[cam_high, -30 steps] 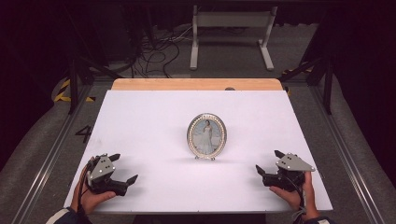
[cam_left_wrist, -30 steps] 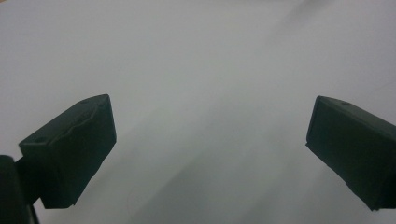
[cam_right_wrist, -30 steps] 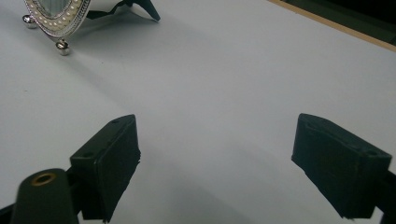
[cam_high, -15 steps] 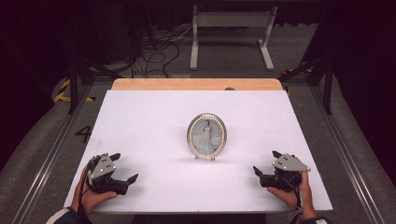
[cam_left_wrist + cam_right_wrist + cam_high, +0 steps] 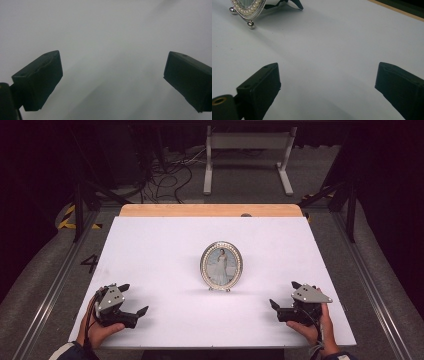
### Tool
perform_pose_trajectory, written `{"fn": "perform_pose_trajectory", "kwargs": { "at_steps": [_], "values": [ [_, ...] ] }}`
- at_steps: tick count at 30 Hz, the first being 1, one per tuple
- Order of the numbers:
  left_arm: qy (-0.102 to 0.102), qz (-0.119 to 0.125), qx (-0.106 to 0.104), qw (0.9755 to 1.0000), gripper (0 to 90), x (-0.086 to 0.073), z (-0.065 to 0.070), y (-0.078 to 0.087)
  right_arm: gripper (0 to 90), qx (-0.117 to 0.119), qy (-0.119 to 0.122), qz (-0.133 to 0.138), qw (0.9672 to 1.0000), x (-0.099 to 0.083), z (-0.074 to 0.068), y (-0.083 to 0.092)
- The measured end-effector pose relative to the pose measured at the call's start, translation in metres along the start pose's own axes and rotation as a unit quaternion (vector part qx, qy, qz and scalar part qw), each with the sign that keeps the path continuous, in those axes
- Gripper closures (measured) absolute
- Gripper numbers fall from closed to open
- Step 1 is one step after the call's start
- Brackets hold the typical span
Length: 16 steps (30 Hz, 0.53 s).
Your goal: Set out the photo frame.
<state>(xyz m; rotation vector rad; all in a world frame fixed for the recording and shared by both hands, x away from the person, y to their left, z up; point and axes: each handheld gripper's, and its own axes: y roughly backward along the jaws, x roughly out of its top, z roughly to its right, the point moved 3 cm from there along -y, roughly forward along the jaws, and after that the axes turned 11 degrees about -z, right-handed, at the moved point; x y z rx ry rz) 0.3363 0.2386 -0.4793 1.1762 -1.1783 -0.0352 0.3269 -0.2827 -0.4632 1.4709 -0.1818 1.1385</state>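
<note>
An oval photo frame [image 5: 221,265] with a pearl-studded silver rim stands upright near the middle of the white table [image 5: 150,245]. It holds a picture of a figure in a white dress. Its lower edge and ball feet appear as the frame [image 5: 249,10] at the top left of the right gripper view. My left gripper [image 5: 135,298] rests near the front left corner, open, with bare tabletop between its jaws [image 5: 112,77]. My right gripper [image 5: 283,293] sits at the front right, open and holding nothing [image 5: 328,85], angled toward the frame and well apart from it.
A wooden strip [image 5: 210,210] borders the table's far edge. Beyond it on the floor are a grey metal stand [image 5: 247,150] and loose cables [image 5: 165,175]. Rails [image 5: 380,290] run along both sides of the table.
My right gripper has shifted slightly left, toward the frame. The left gripper and the frame have stayed put.
</note>
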Motion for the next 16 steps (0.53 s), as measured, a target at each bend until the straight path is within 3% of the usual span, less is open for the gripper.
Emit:
{"fn": "perform_pose_trajectory", "kwargs": {
  "at_steps": [2, 6, 16],
  "values": [
    [0.001, 0.000, -0.001, 1.0000, 2.7, 0.0000, 0.0006, 0.0003, 2.8, 0.010, 0.004, 0.001, 0.9999, 0.0001, -0.0011, 0.0001],
    [0.003, 0.000, -0.003, 1.0000, 2.7, 0.0000, 0.0007, -0.0004, 2.8, 0.006, 0.009, -0.002, 0.9999, 0.0005, -0.0030, -0.0004],
    [-0.001, -0.001, -0.005, 1.0000, 2.7, 0.0009, 0.0009, -0.0017, 7.3, -0.017, 0.001, -0.002, 0.9999, -0.0022, -0.0002, 0.0002]
  ]
}}
